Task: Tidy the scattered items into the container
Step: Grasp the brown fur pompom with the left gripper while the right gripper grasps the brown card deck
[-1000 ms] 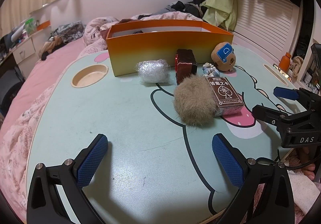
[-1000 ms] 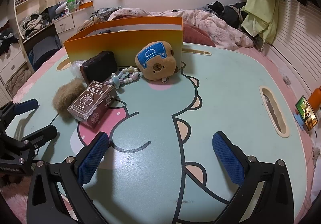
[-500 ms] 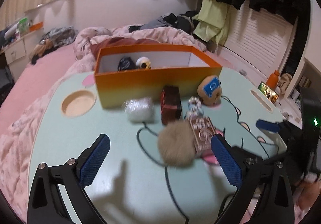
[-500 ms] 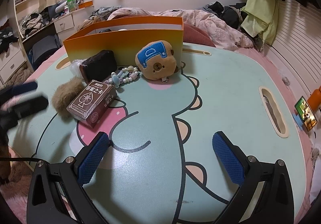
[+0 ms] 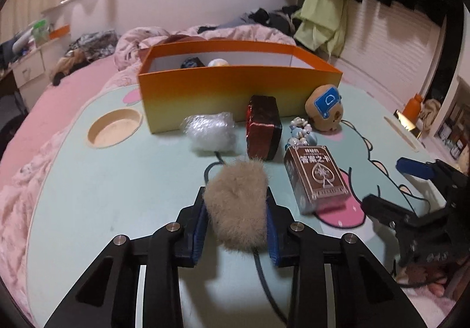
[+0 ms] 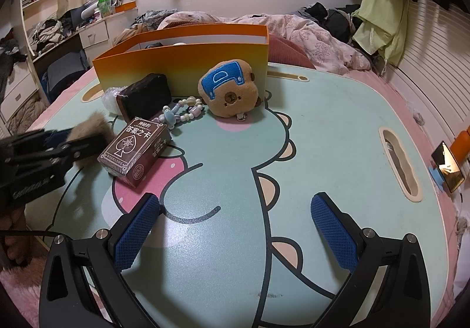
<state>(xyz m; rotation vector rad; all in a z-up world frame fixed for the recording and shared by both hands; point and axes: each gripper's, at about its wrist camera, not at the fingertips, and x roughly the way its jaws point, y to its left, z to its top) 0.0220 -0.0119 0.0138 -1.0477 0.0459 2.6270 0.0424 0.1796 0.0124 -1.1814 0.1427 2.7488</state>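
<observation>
One tan fur puff (image 5: 236, 204) — shaggy, oval

Pale green bench (image 6: 337, 128) printed with a cartoon figure, with a round recess (image 5: 114, 128) and a slot (image 6: 399, 163). Resting on it: orange box (image 5: 235, 90); just before it, clear plastic wad (image 5: 210, 131), dark red block (image 5: 263, 126), bead string (image 6: 180, 115), brown plush (image 6: 229, 88); nearer, card box (image 5: 317, 178) and tan fur pouch (image 5: 238, 204).
</observation>
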